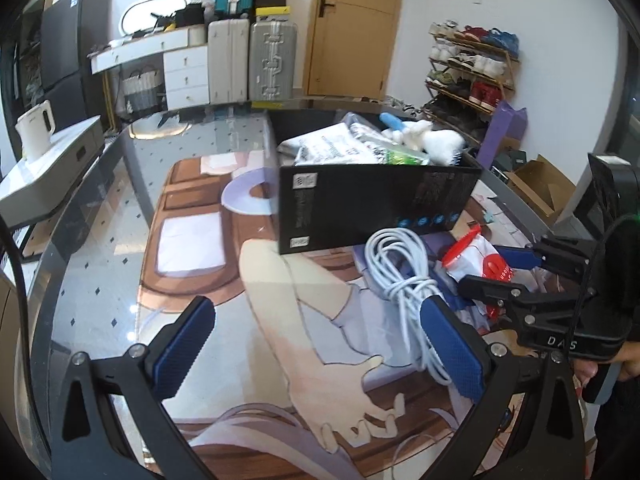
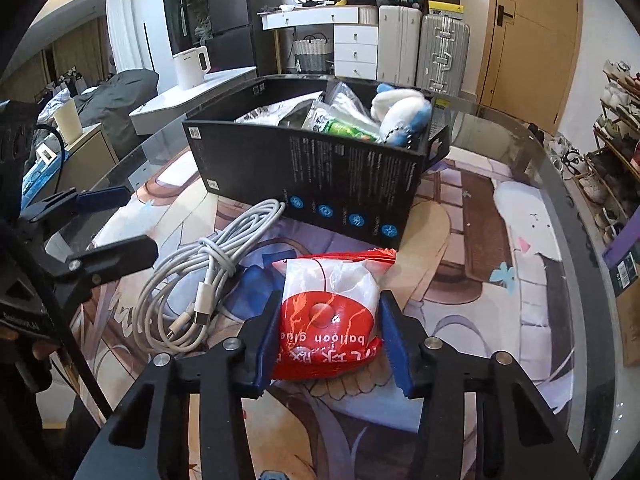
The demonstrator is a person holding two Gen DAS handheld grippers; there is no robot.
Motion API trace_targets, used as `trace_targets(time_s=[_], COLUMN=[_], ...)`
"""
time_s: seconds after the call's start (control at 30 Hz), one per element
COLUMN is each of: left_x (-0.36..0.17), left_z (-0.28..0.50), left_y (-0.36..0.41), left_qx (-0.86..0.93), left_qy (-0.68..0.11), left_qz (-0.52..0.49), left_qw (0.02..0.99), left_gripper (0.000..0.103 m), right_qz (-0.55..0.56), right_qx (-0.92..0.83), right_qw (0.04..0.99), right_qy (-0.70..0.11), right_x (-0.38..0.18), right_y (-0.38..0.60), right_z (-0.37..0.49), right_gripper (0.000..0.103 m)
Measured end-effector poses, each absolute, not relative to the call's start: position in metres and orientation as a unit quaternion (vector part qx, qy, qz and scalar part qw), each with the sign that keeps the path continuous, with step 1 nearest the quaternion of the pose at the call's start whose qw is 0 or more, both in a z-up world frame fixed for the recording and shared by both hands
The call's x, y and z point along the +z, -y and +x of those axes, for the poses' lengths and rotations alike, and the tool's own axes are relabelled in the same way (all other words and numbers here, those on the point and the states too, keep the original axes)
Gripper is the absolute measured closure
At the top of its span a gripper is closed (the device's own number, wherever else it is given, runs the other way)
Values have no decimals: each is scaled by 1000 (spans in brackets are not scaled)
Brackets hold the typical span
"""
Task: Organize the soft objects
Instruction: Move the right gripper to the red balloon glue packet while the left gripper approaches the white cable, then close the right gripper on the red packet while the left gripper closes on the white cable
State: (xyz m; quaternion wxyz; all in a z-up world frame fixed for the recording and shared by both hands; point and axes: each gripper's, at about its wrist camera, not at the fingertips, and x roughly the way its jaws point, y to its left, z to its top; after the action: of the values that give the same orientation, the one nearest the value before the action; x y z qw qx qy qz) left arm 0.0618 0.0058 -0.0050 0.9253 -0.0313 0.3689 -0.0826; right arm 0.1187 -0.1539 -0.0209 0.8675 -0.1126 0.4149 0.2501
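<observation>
We see a glass table over an illustrated mat; on it rest a black box, a coiled white cable and a red-and-white packet.

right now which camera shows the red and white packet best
The right wrist view: the packet fills the centre between the right claw pads, its label readable. The left wrist view shows only part of it, off to the side behind that claw.

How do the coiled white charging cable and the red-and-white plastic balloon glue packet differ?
The coiled white charging cable lies loose outside the left gripper, whose jaws are wide apart; the red-and-white plastic balloon glue packet sits between the right gripper fingers. The cable is thin and looped; the packet is puffy. Both rest outside the black box.
</observation>
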Motion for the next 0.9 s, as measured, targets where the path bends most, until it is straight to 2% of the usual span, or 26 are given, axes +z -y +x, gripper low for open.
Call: trace_targets(time_s=[0.7,0.8,0.9], left_x=[-10,-12,-15], left_z=[75,78,81], left_y=[32,36,39], left_qx=[-115,-114,-118], left_qy=[-407,-415,-424], left_qz=[-19,-17,-16], left_qw=[906,902,898], left_gripper=[2,5,18], right_qz=[-83,-82,-81], right_qx=[250,252,254], right_qw=[880,880,879], right_qy=[-395,-395,-396], right_x=[2,2,2], right_y=[183,183,183], right_z=[115,114,114], right_gripper=[57,57,57])
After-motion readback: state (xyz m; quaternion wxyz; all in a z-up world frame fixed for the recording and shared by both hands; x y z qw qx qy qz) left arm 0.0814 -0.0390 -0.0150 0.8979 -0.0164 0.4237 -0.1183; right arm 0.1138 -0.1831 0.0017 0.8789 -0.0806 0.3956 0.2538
